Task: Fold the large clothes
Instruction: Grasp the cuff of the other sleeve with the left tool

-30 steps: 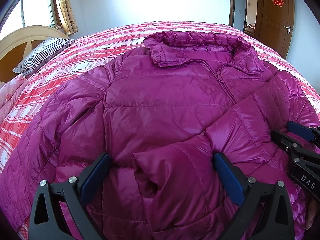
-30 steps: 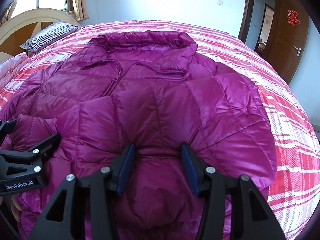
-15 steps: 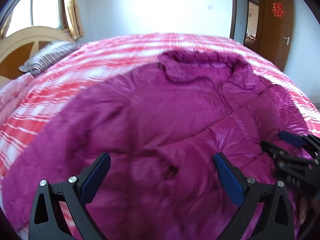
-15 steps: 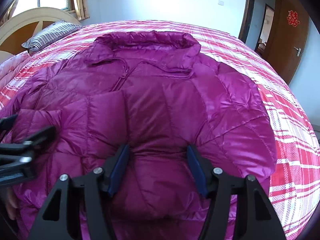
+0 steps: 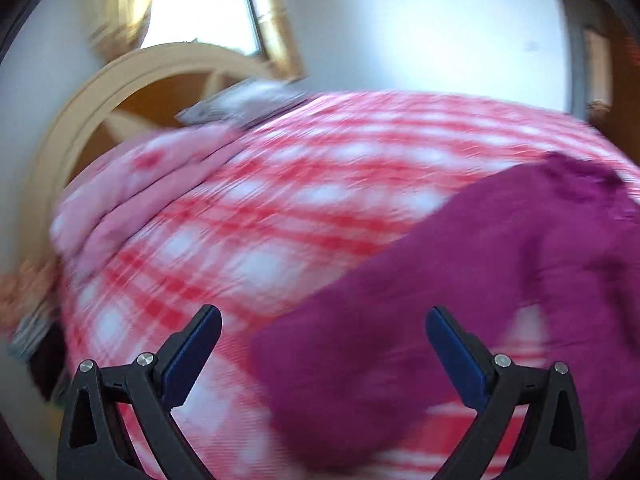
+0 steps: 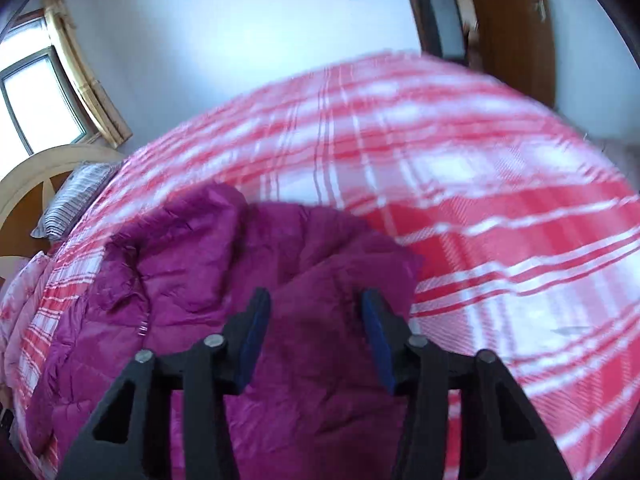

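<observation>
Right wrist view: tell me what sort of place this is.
Most likely a home bedroom. A bed with a red and white plaid cover fills the view, a striped pillow lies against a curved wooden headboard, and a curtained window sits behind. A purple down jacket lies on the bed.

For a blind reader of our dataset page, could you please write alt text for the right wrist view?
A purple jacket lies crumpled on a red-and-white plaid bedspread, blurred by motion. The right gripper reaches over it, jaws part open with jacket fabric between them. A striped pillow, wooden headboard and window are at left.
</observation>
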`<action>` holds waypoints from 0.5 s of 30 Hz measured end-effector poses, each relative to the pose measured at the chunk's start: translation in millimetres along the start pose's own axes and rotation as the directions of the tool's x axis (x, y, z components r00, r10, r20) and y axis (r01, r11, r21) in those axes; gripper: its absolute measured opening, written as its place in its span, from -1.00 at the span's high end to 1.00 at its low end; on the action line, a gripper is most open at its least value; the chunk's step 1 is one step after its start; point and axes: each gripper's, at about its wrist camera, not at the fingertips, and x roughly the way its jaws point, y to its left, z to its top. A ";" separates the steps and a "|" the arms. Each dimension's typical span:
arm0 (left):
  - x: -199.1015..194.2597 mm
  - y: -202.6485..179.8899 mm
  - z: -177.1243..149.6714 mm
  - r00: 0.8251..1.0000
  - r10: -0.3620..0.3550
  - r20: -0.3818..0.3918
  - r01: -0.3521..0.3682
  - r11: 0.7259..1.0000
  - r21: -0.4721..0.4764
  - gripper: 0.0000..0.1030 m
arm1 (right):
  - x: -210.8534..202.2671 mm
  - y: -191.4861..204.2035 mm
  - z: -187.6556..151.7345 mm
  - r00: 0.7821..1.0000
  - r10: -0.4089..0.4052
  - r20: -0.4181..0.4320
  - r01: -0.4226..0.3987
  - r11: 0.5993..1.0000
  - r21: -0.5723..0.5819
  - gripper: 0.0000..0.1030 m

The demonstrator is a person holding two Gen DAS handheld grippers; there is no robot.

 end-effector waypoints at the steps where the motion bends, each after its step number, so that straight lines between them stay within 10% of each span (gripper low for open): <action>1: 6.3 13.1 -5.0 0.999 0.025 -0.020 -0.026 1.000 -0.017 -0.98 | 7.4 3.5 -4.6 1.000 -0.012 -0.017 0.012 0.999 -0.030 0.03; 5: 27.1 58.7 -29.1 0.993 0.057 -0.106 -0.066 0.994 -0.089 -0.98 | 7.1 6.1 -9.7 0.999 -0.048 -0.004 0.047 0.996 -0.069 0.02; 15: 43.1 76.2 -54.3 0.983 -0.121 -0.139 0.081 0.961 -0.263 -0.98 | 10.1 28.0 -11.1 0.983 -0.185 -0.013 0.179 0.964 -0.197 -0.03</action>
